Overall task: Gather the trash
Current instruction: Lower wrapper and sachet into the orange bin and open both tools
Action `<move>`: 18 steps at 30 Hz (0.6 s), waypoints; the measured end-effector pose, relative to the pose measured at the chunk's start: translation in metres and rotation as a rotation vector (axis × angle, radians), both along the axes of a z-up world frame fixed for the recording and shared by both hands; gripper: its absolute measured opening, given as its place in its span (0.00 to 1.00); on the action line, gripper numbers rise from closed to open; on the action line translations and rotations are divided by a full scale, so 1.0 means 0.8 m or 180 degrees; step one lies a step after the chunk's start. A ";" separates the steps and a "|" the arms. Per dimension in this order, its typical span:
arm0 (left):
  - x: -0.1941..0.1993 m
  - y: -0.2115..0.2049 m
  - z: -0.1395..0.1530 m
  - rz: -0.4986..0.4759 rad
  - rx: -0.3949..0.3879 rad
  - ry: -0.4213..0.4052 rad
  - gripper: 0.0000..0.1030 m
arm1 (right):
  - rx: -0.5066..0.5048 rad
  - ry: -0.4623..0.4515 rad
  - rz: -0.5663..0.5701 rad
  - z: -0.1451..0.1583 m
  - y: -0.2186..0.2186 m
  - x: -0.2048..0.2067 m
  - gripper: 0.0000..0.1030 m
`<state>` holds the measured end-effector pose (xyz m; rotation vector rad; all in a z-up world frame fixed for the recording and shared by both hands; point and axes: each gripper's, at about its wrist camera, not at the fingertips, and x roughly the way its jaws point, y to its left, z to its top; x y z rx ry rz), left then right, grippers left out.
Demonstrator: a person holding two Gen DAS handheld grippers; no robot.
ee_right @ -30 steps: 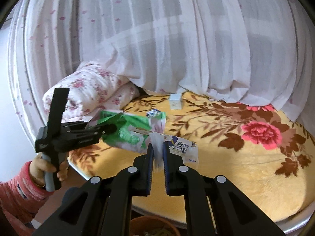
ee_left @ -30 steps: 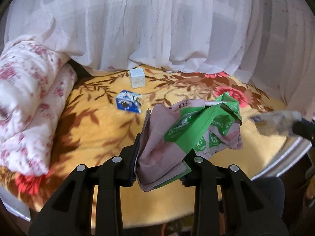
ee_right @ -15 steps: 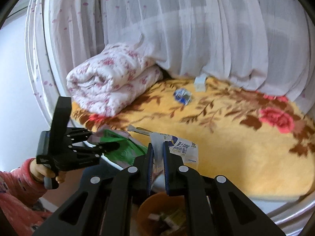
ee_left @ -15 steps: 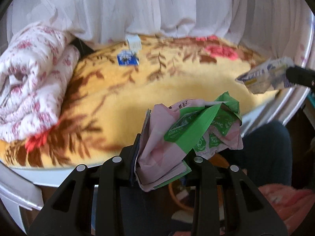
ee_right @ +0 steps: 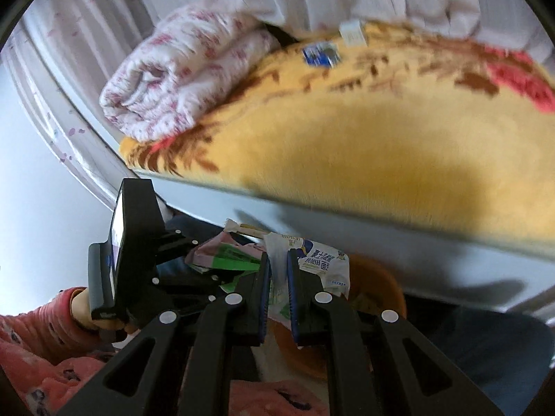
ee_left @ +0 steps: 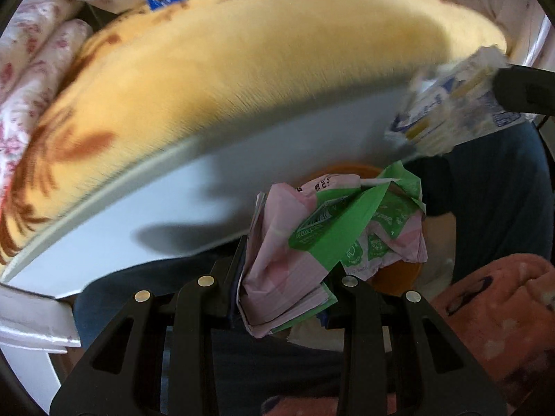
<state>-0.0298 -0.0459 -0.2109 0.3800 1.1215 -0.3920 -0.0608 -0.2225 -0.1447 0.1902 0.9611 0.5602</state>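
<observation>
My left gripper (ee_left: 284, 277) is shut on a crumpled pink and green carton (ee_left: 333, 235), held below the bed edge over an orange bin (ee_left: 395, 277). My right gripper (ee_right: 277, 277) is shut on a flattened white and blue milk carton (ee_right: 319, 260), also above the orange bin (ee_right: 378, 291). The milk carton shows in the left wrist view (ee_left: 451, 104), and the pink and green carton shows in the right wrist view (ee_right: 229, 253). A blue wrapper (ee_right: 321, 53) and a small white box (ee_right: 352, 33) lie far back on the bed.
The bed has a yellow floral blanket (ee_right: 364, 131) and a white frame edge (ee_left: 208, 201). A rolled pink-flowered quilt (ee_right: 180, 72) lies at its left, with white curtains behind. The person's pink sleeve (ee_left: 492, 312) and dark trousers are below.
Both grippers have dropped from above the bed to below its edge, carrying their cartons over the orange bin. The views now tilt downward.
</observation>
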 end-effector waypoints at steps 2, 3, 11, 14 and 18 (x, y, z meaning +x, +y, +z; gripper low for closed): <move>0.003 -0.010 -0.017 -0.0033 0.0079 0.0094 0.30 | 0.0044 0.0144 -0.0028 -0.020 -0.002 0.009 0.09; 0.005 -0.013 -0.022 -0.0040 0.0109 0.0125 0.30 | 0.0077 0.0246 -0.0052 -0.034 -0.003 0.016 0.09; 0.021 -0.040 -0.079 -0.0188 0.0404 0.0420 0.30 | 0.0089 0.0670 -0.0203 -0.104 -0.011 0.046 0.09; 0.029 -0.046 -0.102 -0.0176 0.0447 0.0604 0.30 | -0.0013 0.0774 -0.0230 -0.125 -0.009 0.053 0.09; 0.035 -0.052 -0.131 -0.0164 0.0516 0.0823 0.32 | -0.0081 0.0955 -0.0272 -0.150 -0.011 0.060 0.15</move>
